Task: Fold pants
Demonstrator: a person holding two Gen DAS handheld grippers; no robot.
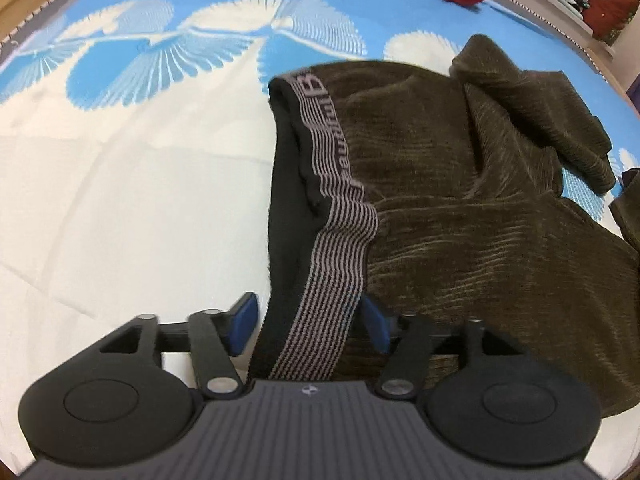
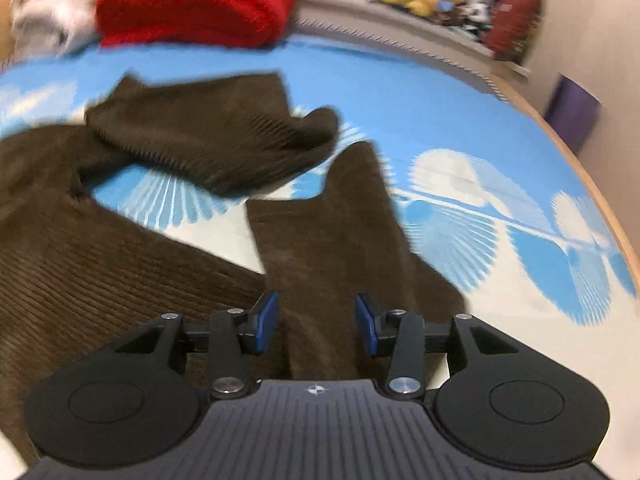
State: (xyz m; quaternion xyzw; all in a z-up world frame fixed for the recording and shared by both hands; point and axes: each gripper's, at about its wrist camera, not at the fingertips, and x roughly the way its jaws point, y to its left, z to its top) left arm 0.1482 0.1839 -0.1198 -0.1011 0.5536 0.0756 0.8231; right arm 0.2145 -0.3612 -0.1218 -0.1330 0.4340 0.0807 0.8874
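One pair of dark olive-brown ribbed corduroy pants (image 1: 460, 208) lies crumpled on the bed's blue-and-white fan-patterned cover (image 1: 132, 184). Its single elastic waistband (image 1: 340, 236), black with thin grey stripes and lettering, curls up to show a smooth black lining. Two legs (image 2: 216, 140) spread apart, with cover showing between them. The left gripper (image 1: 308, 326) has two blue pads; its jaws stand released, the waistband passing loosely between them. The right gripper (image 2: 316, 324), likewise blue-padded, holds its jaws apart over a leg's cloth, pressing nothing. One fuzzy red knitted garment (image 2: 196, 4) sits at the far edge.
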